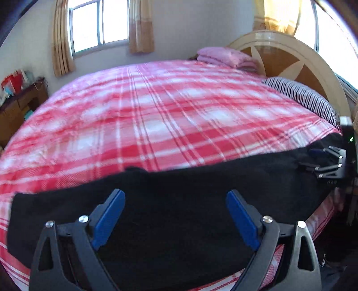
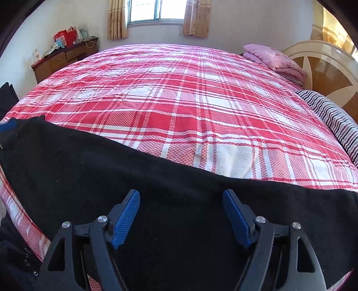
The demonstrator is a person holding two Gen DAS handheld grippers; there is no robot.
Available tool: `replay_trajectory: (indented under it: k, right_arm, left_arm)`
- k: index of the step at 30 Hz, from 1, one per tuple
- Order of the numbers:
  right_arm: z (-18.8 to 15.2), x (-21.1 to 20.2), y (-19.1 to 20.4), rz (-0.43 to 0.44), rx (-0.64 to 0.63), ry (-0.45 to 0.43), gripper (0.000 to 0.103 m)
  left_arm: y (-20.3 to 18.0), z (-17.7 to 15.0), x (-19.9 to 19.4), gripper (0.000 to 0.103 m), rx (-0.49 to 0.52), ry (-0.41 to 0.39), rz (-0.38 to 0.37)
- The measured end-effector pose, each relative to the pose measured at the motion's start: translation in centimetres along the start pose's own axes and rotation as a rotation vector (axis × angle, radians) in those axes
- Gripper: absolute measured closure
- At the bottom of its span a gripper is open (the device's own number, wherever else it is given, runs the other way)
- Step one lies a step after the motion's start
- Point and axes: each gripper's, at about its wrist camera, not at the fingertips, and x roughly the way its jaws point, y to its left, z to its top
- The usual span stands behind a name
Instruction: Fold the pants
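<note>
Black pants point(image 1: 179, 201) lie stretched flat along the near edge of the bed, also filling the lower part of the right wrist view point(image 2: 111, 170). My left gripper point(image 1: 175, 197) is open over the middle of the cloth, with its blue pads point(image 1: 109, 219) wide apart and nothing pinched. At the pants' right end my right gripper point(image 1: 311, 160) shows from the side. In its own view the right gripper point(image 2: 180, 193) hangs open over the black cloth, pads not pressing on it. The left gripper point(image 2: 7, 129) peeks in at the left edge there.
The bed has a red and white plaid cover point(image 2: 179, 100). A folded pink blanket point(image 2: 275, 59) and a striped pillow point(image 2: 331, 112) lie by the rounded headboard point(image 1: 297, 60). A cluttered wooden desk point(image 2: 64, 58) stands by the far wall under a curtained window point(image 2: 154, 11).
</note>
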Motion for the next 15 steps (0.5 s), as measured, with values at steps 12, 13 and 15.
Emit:
replay_trajectory:
  k: [12,13,15]
  right_arm:
    - [0.5,-2.7,-2.8,-0.018,0.103,-0.054,0.025]
    - [0.5,-3.0,-3.6,-0.015,0.131,-0.062,0.025]
    - [0.5,-3.4,-5.3,-0.007,0.187,-0.067,0.025]
  left_arm:
    - [0.8,-2.3,3.1,0.007,-0.024,0.062,0.036]
    - [0.8,-2.3,3.0,0.007,-0.025,0.06,0.039]
    - [0.8,-2.4,2.9,0.006,-0.027,0.057,0.039]
